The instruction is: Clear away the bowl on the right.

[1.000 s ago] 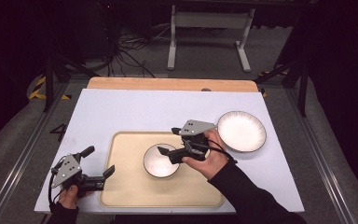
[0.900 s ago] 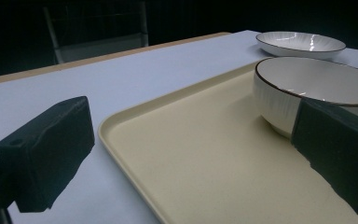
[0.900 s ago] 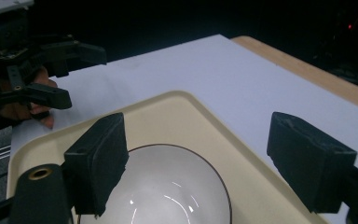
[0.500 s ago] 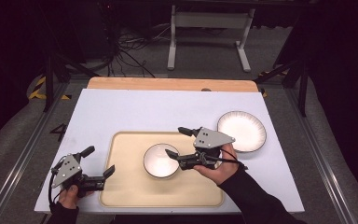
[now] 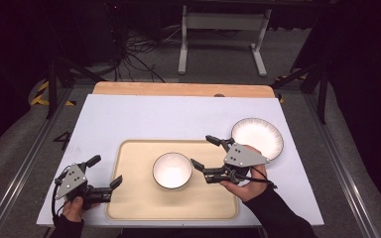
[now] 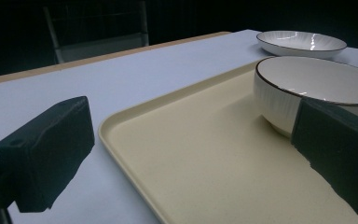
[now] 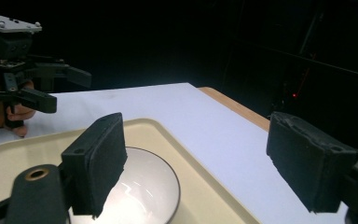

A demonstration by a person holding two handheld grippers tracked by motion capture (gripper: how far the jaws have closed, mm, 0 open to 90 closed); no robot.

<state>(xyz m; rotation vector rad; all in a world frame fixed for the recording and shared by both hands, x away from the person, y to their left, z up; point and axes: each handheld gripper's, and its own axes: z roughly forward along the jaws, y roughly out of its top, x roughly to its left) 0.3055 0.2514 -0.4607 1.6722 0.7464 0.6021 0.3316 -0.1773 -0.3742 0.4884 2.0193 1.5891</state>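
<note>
One bowl (image 5: 172,170) sat on the single tray (image 5: 134,198), one plate (image 5: 257,137) far right. The right gripper (image 5: 201,152) hovered just right of the bowl, jaws wide; the left gripper (image 5: 105,172), also wide, straddled the tray's left rim.

Left gripper (image 5: 105,171) low at the lower left of the high view, jaws spread wide, pointing toward the right of the frame, gripped from below by the left hand (image 5: 73,207). Right gripper (image 5: 203,154) right of centre, jaws likewise wide apart, pointing left, held by the right hand (image 5: 247,182), forearm entering from the bottom right.
</note>
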